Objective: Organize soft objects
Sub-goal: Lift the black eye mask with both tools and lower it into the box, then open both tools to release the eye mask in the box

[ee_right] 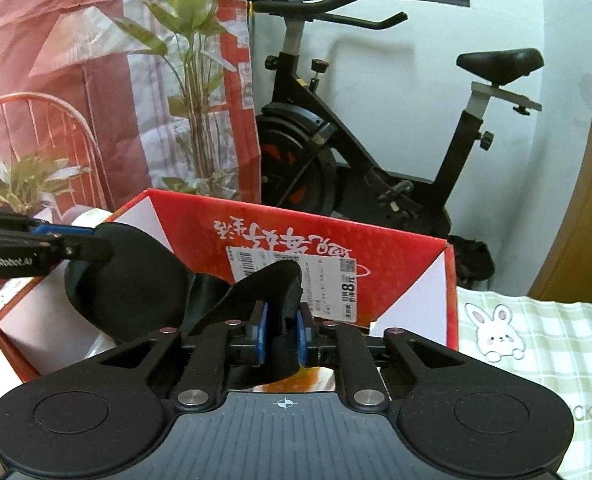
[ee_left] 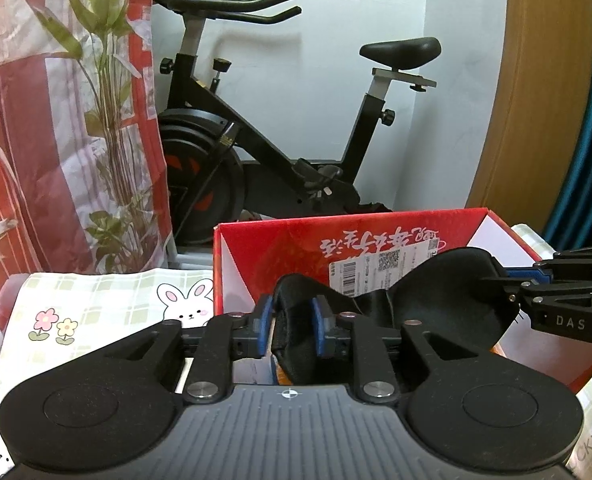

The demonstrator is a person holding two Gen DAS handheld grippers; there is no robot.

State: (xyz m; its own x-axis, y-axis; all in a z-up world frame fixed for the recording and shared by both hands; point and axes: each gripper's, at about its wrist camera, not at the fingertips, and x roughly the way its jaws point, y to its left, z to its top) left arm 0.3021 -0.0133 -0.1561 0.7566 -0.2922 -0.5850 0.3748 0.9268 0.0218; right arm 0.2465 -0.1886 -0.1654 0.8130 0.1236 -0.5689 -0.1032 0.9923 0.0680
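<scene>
A black padded eye mask (ee_left: 436, 292) hangs stretched between both grippers just above an open red cardboard box (ee_left: 279, 248). My left gripper (ee_left: 293, 320) has one end of the mask filling the gap between its blue pads. In the left wrist view my right gripper (ee_left: 500, 280) comes in from the right with the mask's other lobe at its tips. From the right wrist, the mask (ee_right: 135, 280) arches over the box (ee_right: 199, 216). There my right gripper (ee_right: 281, 328) is closed on a fold of it. My left gripper (ee_right: 103, 240) pinches the far lobe's edge.
A black exercise bike (ee_left: 279, 132) stands behind the box by the white wall. A red curtain with a plant print (ee_left: 67, 120) hangs at left. A checked bunny cloth (ee_left: 107, 308) covers the surface beside the box. A wooden panel (ee_left: 536, 100) rises at right.
</scene>
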